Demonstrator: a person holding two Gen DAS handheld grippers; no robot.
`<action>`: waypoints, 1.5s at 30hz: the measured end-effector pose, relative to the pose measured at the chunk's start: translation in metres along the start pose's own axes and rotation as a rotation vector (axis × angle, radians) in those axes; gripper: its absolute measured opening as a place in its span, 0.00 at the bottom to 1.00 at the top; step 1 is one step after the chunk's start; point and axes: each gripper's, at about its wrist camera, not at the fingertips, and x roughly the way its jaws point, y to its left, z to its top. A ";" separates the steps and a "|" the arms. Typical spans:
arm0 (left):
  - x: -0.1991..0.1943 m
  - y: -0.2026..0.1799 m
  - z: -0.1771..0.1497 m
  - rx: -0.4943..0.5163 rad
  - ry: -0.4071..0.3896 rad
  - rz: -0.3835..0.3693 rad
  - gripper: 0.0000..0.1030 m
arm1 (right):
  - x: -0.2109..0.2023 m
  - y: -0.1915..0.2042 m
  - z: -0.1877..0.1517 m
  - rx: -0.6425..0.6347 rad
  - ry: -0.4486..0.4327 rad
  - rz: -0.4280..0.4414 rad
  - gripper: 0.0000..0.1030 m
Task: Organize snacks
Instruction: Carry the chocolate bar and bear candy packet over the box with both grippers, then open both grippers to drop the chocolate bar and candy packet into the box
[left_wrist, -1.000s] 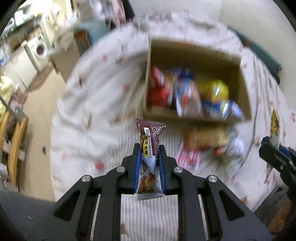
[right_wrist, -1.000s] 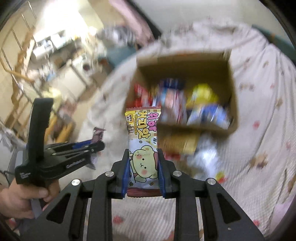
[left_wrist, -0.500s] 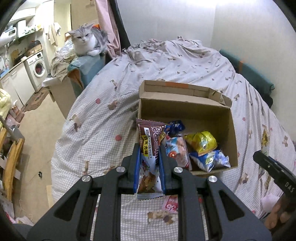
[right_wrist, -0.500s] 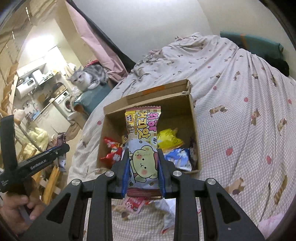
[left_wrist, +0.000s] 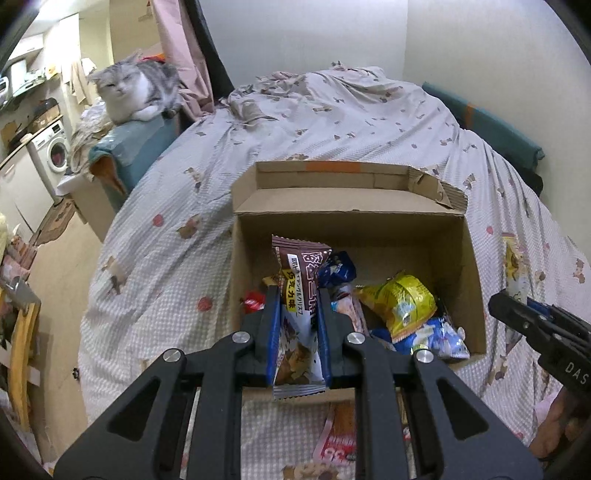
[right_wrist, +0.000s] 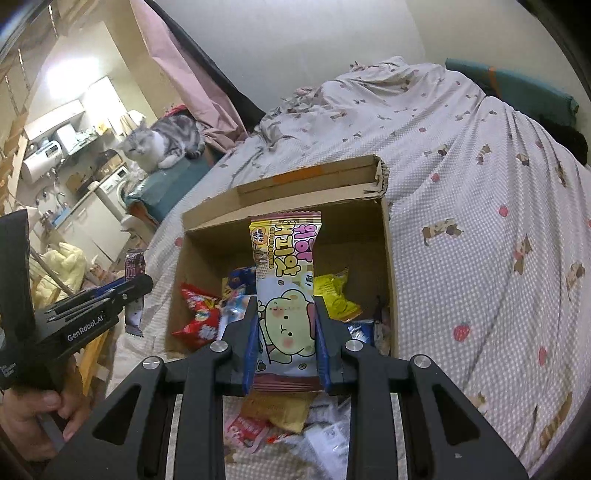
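- Two grippers each clamp a snack, same as a second ago: our left gripper (left_wrist: 297, 295) is closed on a brown chocolate wafer pack (left_wrist: 300, 291), and our right gripper (right_wrist: 284, 302) pinches a pink-and-yellow cookie pack (right_wrist: 286, 295) with a cartoon bear on it.
- What has changed for us is the framing. A second ago both views were blurred and the cardboard box (left_wrist: 448, 236) sat further up and away; now the pictures are sharp, and both held packs stand upright in front of the box's open inside.
- The box rests on a patterned bedspread (left_wrist: 332, 122) with its back flap folded open. Inside we see a yellow bag (left_wrist: 400, 299), a blue bag (left_wrist: 437, 336) and a red bag (right_wrist: 197, 314).
- A grey-and-white cat (left_wrist: 138, 90), lost in the blur a second ago, now shows plainly on a teal cushion beyond the bed.
- Our left view shows the right gripper's black body at the right edge, with the edge of its pack above it; it shows only a sliver of the red bag.
- Our right view shows the left gripper from the side, the hand (right_wrist: 33, 413) around its handle, and the red bag in full.
- More loose wrappers (right_wrist: 284, 417) lie on the bedspread in front of the box, clearer in the right view.
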 end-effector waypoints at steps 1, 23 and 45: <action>0.005 -0.002 0.001 0.001 0.000 -0.002 0.14 | 0.004 -0.002 0.001 0.000 0.005 -0.006 0.27; 0.054 0.001 -0.007 0.018 0.054 -0.005 0.15 | 0.062 -0.031 0.014 0.018 0.104 -0.115 0.27; 0.047 0.011 -0.010 -0.013 0.010 0.028 0.85 | 0.059 -0.040 0.015 0.114 0.101 -0.018 0.80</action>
